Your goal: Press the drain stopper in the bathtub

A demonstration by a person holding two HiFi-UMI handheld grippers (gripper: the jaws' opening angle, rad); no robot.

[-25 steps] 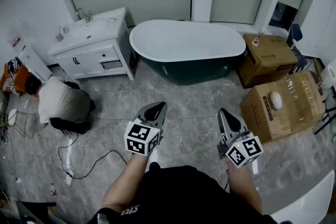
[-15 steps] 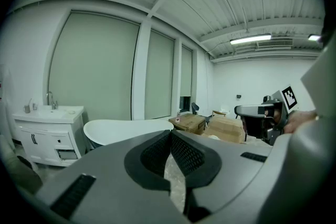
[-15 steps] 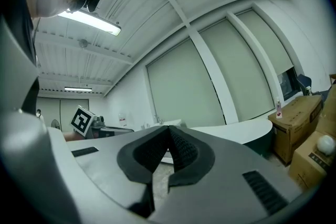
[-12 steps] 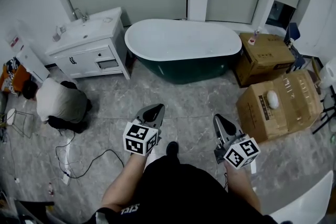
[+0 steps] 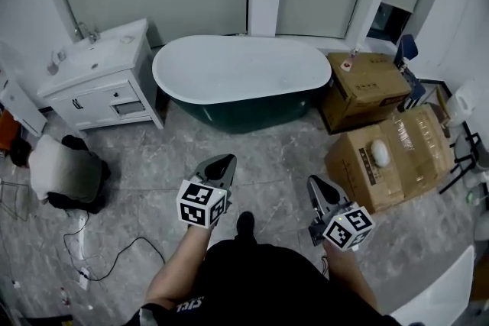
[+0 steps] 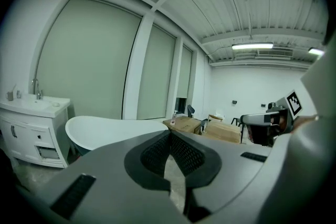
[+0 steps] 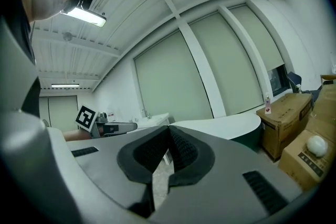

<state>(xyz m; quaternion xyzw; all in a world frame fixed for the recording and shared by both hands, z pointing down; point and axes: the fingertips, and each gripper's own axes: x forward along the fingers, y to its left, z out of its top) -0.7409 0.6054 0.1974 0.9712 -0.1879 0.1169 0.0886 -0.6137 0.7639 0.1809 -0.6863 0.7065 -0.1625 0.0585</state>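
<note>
A white bathtub [image 5: 241, 66] with a dark green outside stands against the far wall; its drain stopper is not visible in any view. In the left gripper view the bathtub [image 6: 113, 129] shows ahead, and in the right gripper view the bathtub [image 7: 223, 124] lies behind the jaws. My left gripper [image 5: 218, 163] is held over the grey floor well short of the tub, jaws shut with nothing in them. My right gripper [image 5: 318, 186] hangs beside it, also shut and holding nothing.
A white vanity [image 5: 95, 76] with a sink stands left of the tub. Cardboard boxes [image 5: 390, 145] crowd the right side. A crouching person [image 5: 61, 172] is at the left, with a cable [image 5: 99, 256] trailing on the floor. A white rim [image 5: 443, 294] shows at bottom right.
I have stepped forward and turned right: the tub, vanity and crouching person slid left in the head view. Both grippers stayed shut and kept their place before me.
</note>
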